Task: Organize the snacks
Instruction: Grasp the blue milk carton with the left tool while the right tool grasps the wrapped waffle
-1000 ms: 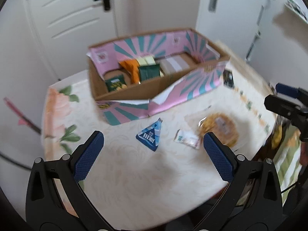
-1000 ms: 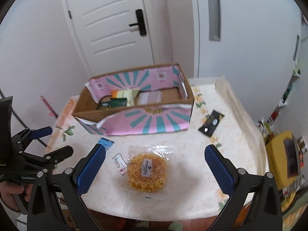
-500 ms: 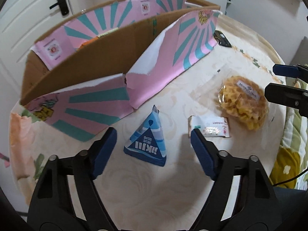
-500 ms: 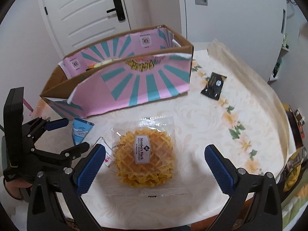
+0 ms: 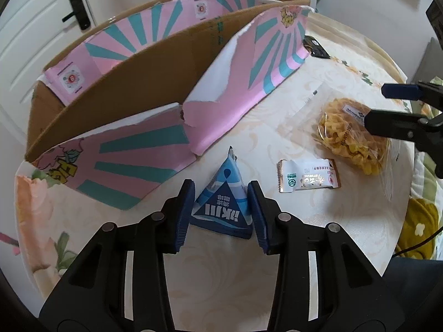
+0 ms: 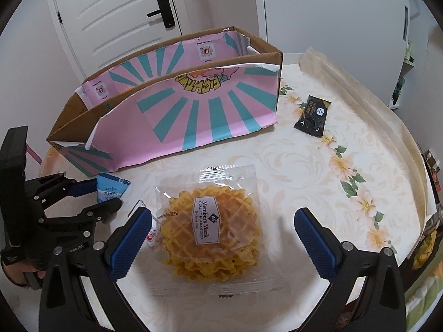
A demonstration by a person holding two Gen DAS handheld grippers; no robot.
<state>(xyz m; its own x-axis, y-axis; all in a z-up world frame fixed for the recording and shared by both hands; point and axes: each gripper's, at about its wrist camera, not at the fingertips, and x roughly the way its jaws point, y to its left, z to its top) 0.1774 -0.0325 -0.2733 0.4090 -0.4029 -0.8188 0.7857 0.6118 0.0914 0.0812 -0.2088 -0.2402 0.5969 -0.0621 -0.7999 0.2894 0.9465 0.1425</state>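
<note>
My left gripper is shut on a blue triangular snack pack that rests on the table; both also show in the right wrist view, the gripper and the pack. My right gripper is open, its blue pads either side of a clear bag of waffle cookies, just above it. The bag and the right gripper show at the right of the left wrist view. A pink and teal cardboard box stands behind.
A small white and brown sachet lies between the blue pack and the waffle bag. A black packet lies right of the box. The round table has a floral cloth; its edge curves close on the right. A white door stands behind.
My left gripper has moved down and forward and closed its pads on the blue pack. My right gripper has lowered toward the waffle bag and stays open.
</note>
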